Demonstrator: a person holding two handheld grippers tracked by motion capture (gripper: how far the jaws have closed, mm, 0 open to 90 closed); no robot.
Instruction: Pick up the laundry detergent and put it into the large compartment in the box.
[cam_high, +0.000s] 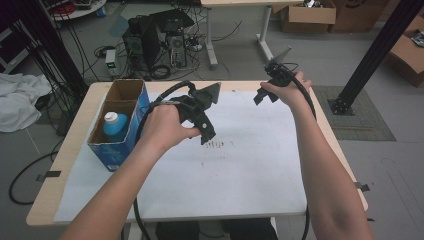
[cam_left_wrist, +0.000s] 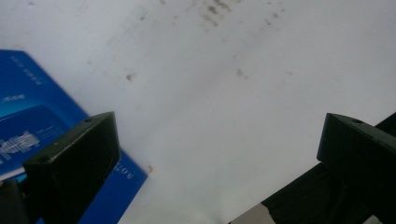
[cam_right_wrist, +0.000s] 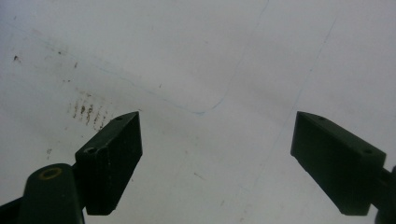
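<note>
We record a wooden table (cam_high: 70, 150) covered by a white sheet (cam_high: 240, 170) bearing a patch of brown smudges (cam_high: 216, 145) near its middle; at its left edge stands an open blue carton (cam_high: 120, 117) with two compartments, the nearer holding a blue bottle with a white cap (cam_high: 113, 124), the farther one showing nothing we can make out. Beyond the table we note a computer tower amid tangled cables (cam_high: 155, 42), cardboard boxes (cam_high: 307, 15), white cloth (cam_high: 20, 100) at left, and a black frame post (cam_high: 372, 55) at right.
</note>
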